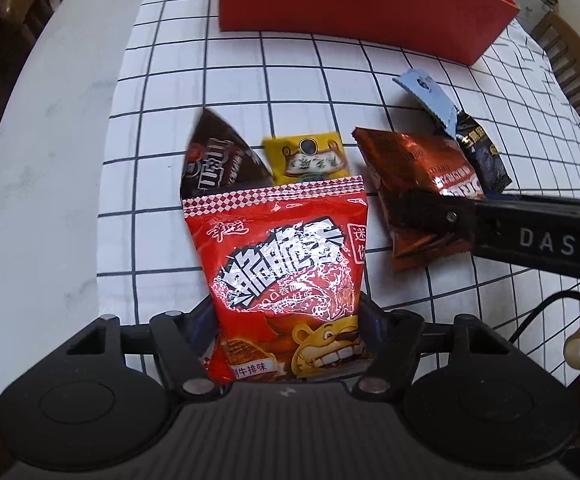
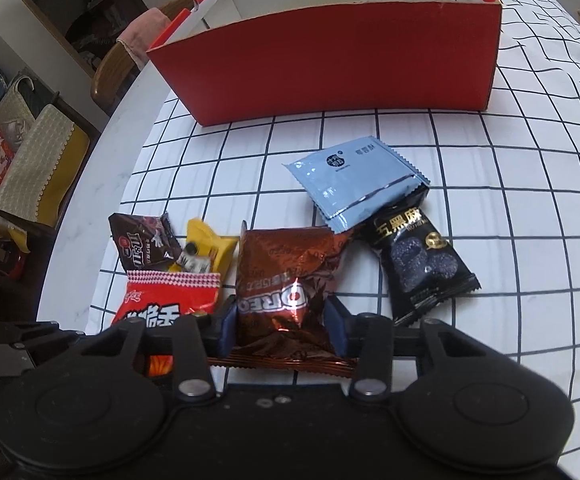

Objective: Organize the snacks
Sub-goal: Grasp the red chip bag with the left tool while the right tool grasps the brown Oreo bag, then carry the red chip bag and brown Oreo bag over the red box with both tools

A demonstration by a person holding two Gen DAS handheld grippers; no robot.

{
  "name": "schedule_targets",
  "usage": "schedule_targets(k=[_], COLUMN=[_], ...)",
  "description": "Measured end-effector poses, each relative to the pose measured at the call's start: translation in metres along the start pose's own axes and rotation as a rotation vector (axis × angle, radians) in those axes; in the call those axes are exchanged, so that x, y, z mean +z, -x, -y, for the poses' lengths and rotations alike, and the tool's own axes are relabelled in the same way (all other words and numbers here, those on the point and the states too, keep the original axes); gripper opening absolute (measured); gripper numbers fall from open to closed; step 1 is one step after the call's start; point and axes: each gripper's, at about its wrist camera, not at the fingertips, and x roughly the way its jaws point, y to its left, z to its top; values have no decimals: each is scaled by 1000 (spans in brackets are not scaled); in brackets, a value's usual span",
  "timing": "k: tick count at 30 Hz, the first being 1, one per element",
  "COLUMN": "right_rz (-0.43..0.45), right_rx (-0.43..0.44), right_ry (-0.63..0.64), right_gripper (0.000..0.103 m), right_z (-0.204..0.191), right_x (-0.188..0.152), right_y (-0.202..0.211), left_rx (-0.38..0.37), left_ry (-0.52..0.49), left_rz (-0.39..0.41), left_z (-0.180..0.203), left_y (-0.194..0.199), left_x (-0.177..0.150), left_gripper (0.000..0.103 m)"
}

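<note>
- Left gripper (image 1: 286, 320): both fingers pressed against the sides of a glossy red foil snack bag with a cartoon bear (image 1: 286, 272); bag stands upright between them, lower edge at the gripper body.
- Right gripper (image 2: 280, 320): fingers closed onto a crinkled copper-brown foil Oreo packet (image 2: 286, 288), gripping its lower half; bottom seam sticks out below the fingers.
- Just beyond the red bag: dark brown chocolate wrapper (image 1: 218, 156) and small yellow sachet (image 1: 310, 156), side by side on the cloth.
- Right of the Oreo packet: black sesame-snack pouch (image 2: 422, 264), with a flat pale-blue foil sachet (image 2: 354, 184) overlapping its top end.
- Everything sits on a white tablecloth with a dark grid (image 2: 490, 168) over a pale round table (image 1: 50, 160).
- Far side: open red cardboard box with white inside (image 2: 330, 64), well apart from the snack cluster.
- Wooden chair (image 2: 110, 76) at table edge, left of the box.
</note>
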Motion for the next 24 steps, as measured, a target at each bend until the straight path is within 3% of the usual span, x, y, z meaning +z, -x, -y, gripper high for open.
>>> schedule_targets(k=[15, 24], right_rz=[50, 105], right_rx=[65, 66], right_ry=[-3, 11], right_gripper=[38, 38], right_z=[-6, -4], right_x=[-6, 3], right_y=[36, 60], left_rx=[-6, 6], left_ry=[21, 7], left_rz=[82, 148], left_z=[-7, -1], left_y=[35, 58], left_x=[-6, 7], left_gripper=[69, 69])
